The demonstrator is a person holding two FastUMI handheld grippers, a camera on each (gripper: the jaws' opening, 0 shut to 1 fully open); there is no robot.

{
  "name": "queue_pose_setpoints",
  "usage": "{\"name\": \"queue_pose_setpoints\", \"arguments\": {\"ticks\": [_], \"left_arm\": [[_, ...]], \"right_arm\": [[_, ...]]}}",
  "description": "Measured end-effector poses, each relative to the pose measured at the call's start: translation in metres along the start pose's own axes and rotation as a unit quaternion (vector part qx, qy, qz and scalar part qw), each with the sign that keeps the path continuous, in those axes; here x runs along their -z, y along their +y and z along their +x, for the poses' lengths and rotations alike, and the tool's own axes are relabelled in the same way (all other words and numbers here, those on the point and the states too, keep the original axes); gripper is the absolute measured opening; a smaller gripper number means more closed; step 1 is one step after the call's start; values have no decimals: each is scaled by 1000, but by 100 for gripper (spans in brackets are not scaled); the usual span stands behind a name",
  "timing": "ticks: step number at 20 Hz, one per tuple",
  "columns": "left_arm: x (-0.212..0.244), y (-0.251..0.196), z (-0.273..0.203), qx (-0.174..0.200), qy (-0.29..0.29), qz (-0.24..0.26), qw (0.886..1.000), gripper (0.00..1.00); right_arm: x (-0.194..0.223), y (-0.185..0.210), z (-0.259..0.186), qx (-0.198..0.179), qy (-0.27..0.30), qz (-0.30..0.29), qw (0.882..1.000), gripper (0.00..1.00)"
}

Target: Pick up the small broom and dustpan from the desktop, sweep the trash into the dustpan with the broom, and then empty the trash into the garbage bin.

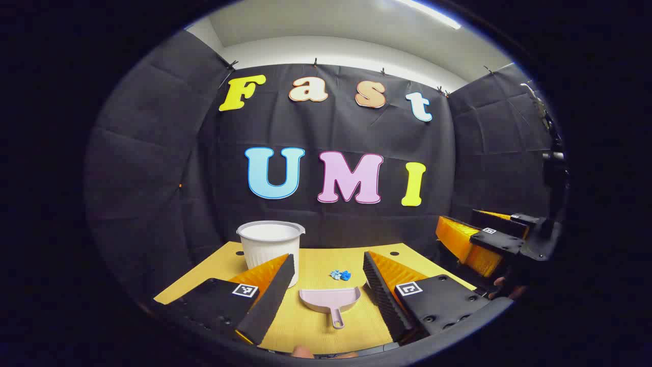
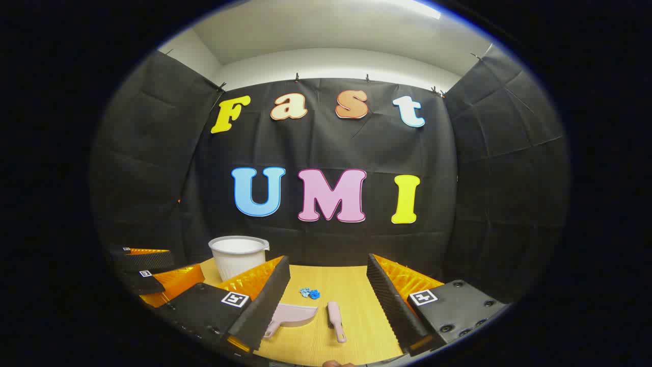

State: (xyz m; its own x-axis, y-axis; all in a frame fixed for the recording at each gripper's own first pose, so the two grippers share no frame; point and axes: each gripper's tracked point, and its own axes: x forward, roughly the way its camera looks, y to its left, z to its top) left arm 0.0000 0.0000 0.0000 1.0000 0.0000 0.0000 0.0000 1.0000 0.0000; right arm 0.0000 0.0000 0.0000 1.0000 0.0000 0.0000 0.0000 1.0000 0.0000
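Both grippers hovered with jaws apart over the yellow desktop (image 2: 356, 285). The left gripper (image 1: 328, 278) faced the pink dustpan (image 1: 330, 299); the right gripper (image 2: 328, 285) faced the small broom (image 2: 336, 313) just beside it. Blue trash (image 1: 340, 275) lay near the white garbage bin (image 1: 269, 244).

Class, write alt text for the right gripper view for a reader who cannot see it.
The open right tongs hang over a yellow table, nothing between them. Ahead lie a pink dustpan and small broom, blue trash behind them, and a white bin at back left.
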Motion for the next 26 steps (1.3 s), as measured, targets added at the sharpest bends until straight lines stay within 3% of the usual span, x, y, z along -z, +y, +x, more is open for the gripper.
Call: {"name": "queue_pose_setpoints", "arguments": {"ticks": [1,2,6,7,10,14,19,20,22,23,26], "left_arm": [[3,-2,-1,5,2,-2,1000,81],[4,-3,-2,9,4,-6,1000,81],[5,-5,-7,18,1,-38,999,81],[9,-8,-9,22,1,-46,999,81],[-11,-16,-18,47,-36,-68,996,81],[-31,-5,-27,23,-84,-71,994,81],[-20,-5,-21,14,-65,-49,997,80],[-18,-2,-18,7,-59,-47,997,80],[-11,-1,-13,1,-45,-42,998,81],[-8,-1,-11,-2,-40,-40,998,81],[-8,0,-9,-9,-38,-33,999,81]], "right_arm": [[1,1,0,-2,2,-2,1000,94],[2,1,-1,-3,5,-4,1000,98],[5,5,-5,-11,8,-7,1000,94],[7,7,-6,-14,12,-9,1000,98],[-7,-1,-10,-6,-6,-10,1000,94],[-8,5,-7,-9,-10,6,1000,98],[-9,15,-3,-16,-13,-2,1000,94],[-8,15,-2,-16,-13,-5,1000,98],[-8,15,-2,-16,-16,-10,1000,94],[-6,16,-2,-17,-14,-10,1000,98],[-2,13,1,-12,-12,-7,1000,94]]}}
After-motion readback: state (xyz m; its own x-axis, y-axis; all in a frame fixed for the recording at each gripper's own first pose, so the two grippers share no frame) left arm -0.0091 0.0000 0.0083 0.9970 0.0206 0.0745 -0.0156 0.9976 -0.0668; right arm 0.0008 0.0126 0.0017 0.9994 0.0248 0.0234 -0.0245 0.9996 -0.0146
